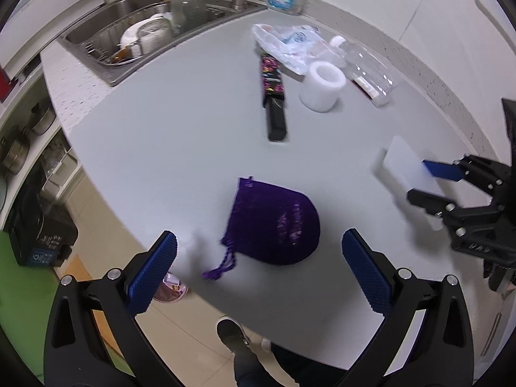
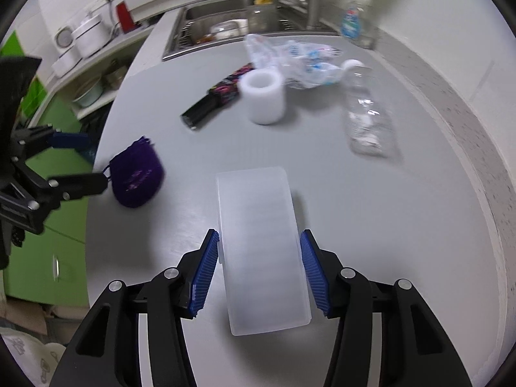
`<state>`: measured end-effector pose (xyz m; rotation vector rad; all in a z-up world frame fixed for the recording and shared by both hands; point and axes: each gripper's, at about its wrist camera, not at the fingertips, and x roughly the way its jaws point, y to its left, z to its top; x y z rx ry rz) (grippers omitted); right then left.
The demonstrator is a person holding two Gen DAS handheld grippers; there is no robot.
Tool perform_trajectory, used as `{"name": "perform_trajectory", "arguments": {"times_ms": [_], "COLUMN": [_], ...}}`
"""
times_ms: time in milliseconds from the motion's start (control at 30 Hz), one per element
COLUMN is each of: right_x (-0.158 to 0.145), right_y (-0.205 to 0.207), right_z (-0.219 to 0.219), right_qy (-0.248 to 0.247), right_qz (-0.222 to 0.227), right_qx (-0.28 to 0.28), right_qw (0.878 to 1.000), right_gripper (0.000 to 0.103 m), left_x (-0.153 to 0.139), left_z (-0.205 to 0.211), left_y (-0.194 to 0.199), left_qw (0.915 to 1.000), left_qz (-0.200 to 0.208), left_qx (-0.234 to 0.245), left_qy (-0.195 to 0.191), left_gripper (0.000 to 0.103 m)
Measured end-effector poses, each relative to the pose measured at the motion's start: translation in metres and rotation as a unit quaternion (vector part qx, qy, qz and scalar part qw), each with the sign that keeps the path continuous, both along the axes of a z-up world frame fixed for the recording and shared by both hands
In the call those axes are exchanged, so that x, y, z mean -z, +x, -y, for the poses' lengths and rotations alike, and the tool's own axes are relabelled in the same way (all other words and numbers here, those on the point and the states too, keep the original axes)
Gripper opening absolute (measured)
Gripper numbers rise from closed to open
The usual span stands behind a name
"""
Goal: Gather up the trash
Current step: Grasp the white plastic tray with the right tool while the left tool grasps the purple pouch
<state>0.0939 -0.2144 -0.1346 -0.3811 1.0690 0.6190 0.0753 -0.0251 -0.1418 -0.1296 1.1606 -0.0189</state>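
Left wrist view: left gripper (image 1: 258,271) has its jaws wide apart, nothing between them; purple pouch (image 1: 274,222) lies on the grey counter (image 1: 161,129) just ahead of the fingertips. Beyond it, a black patterned box (image 1: 274,96), white foam roll (image 1: 322,85), clear bottle (image 1: 367,71) and crumpled plastic bag (image 1: 283,45). Right wrist view: right gripper (image 2: 259,242) is clamped on a translucent plastic case (image 2: 261,242), both pads pressing its long sides, the case lifted over the counter. Pouch sits ahead-left; roll and bottle lie farther ahead.
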Motion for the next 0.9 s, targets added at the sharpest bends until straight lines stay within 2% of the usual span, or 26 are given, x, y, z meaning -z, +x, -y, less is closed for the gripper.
{"name": "perform_trajectory", "arguments": {"times_ms": [433, 533, 633, 700, 767, 833, 900], "right_x": [-0.008, -0.008, -0.008, -0.007, -0.007, -0.008, -0.008], "right_y": [0.006, 0.006, 0.006, 0.006, 0.006, 0.006, 0.005], "right_z": [0.038, 0.04, 0.04, 0.039, 0.036, 0.033, 0.03], "right_qy": [0.016, 0.02, 0.023, 0.024, 0.025, 0.026, 0.026], "right_qz": [0.0, -0.002, -0.002, -0.001, -0.002, -0.002, -0.001], "right_qx": [0.047, 0.051, 0.051, 0.049, 0.046, 0.044, 0.042], "right_qw": [0.999, 0.999, 0.998, 0.999, 0.999, 0.999, 0.999], "right_gripper": [0.051, 0.051, 0.051, 0.051, 0.051, 0.051, 0.051], "left_x": [0.033, 0.036, 0.034, 0.032, 0.028, 0.024, 0.021], "left_z": [0.023, 0.026, 0.027, 0.027, 0.027, 0.027, 0.025], "left_y": [0.02, 0.019, 0.016, 0.014, 0.014, 0.014, 0.013], "left_qw": [0.9986, 0.9981, 0.9973, 0.9972, 0.9969, 0.9966, 0.9969], "left_qz": [-0.014, -0.012, -0.006, -0.003, 0.0, 0.002, 0.005], "left_qx": [0.029, 0.033, 0.029, 0.03, 0.037, 0.037, 0.033], "left_qy": [0.042, 0.05, 0.067, 0.068, 0.069, 0.073, 0.071], "left_gripper": [0.1, 0.097, 0.085, 0.069, 0.058, 0.043, 0.019]}}
